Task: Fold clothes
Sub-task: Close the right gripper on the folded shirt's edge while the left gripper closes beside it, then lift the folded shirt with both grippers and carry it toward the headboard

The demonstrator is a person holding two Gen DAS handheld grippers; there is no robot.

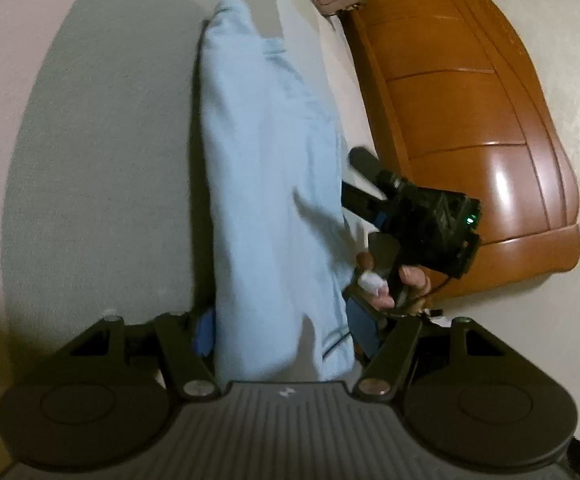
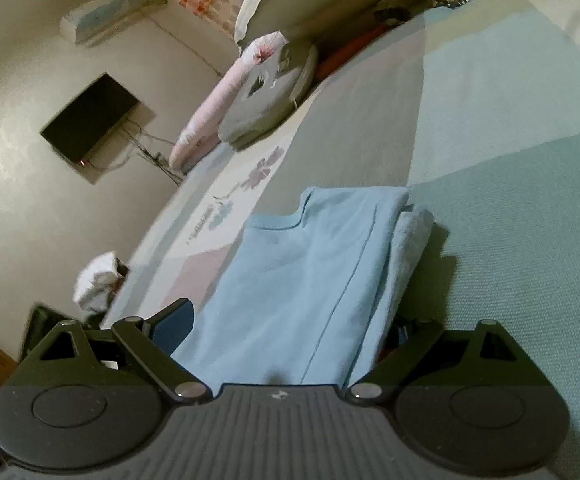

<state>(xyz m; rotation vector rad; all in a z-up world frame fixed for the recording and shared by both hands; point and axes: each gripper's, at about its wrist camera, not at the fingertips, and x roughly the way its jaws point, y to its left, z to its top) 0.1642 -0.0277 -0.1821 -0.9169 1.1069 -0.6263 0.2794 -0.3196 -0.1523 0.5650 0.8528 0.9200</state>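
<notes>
Blue shirt [image 2: 309,280] lies folded on our bed [image 2: 509,140], long axis running straight ahead; left gripper [image 1: 278,340] and right gripper [image 2: 286,344] each straddle its near edge, grip uncertain.

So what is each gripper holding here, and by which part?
Both hold the light blue garment: the left gripper and the right gripper each have fabric at its near edge between their fingers.

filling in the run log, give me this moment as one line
stage: mid-fold | left tongs: shut on light blue garment | right tongs: shut on same garment | garment: partly folded on bed
</notes>
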